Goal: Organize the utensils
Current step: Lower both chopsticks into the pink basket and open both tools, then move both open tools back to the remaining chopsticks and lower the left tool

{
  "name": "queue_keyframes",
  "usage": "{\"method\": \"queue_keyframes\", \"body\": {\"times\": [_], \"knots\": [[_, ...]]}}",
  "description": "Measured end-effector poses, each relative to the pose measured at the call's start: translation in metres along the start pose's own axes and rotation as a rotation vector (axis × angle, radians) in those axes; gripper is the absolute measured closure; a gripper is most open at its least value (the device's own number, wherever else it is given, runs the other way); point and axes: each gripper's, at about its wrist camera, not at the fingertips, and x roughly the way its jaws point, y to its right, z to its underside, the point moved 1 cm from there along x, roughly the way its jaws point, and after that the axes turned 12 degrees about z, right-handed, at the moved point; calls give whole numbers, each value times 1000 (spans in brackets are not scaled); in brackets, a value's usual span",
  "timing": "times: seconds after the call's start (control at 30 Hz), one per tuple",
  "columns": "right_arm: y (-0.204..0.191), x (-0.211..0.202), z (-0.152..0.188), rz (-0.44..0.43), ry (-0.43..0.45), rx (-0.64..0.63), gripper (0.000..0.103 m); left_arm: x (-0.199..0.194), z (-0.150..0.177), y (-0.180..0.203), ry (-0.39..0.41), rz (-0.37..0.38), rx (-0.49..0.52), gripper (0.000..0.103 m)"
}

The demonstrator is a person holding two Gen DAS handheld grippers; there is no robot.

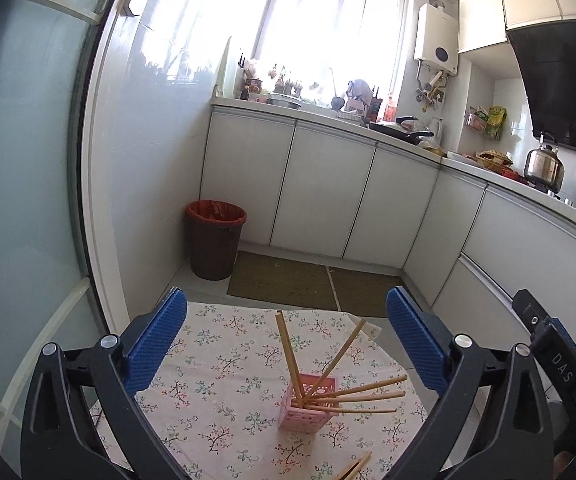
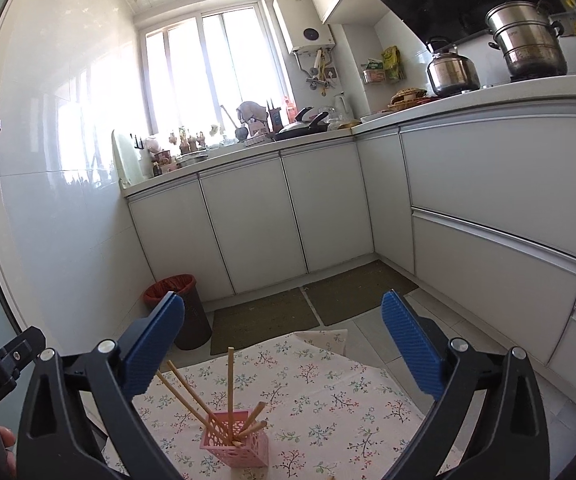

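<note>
Strong daylight pours through the window (image 1: 328,32), which is blown out to white in both views and throws glare across the glossy tiled wall (image 2: 68,140). The rest of the room is evenly bright with soft shadows. Fisheye distortion bends the cabinet fronts (image 2: 488,184), and dark vignetting rings the edges.

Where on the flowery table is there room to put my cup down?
The flowered tablecloth is bare to the right of the pink lattice plastic holder in the right wrist view, and behind it toward the far edge. It is crowded around the holder, where wooden chopsticks fan outward. In the left wrist view, more loose chopsticks lie in front of the holder.
</note>
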Motion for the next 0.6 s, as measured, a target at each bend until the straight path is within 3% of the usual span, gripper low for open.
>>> {"method": "queue_keyframes", "body": {"times": [0.43,0.53,0.6], "knots": [[39,3,27,73,-85,-41,7,15,24,-10,-107,-47,5,7],[52,10,43,102,-136,-73,7,27,33,-11,-171,-56,25,7],[65,16,57,129,-179,-94,7,43,45,-13,-270,-42,41,7]]}}
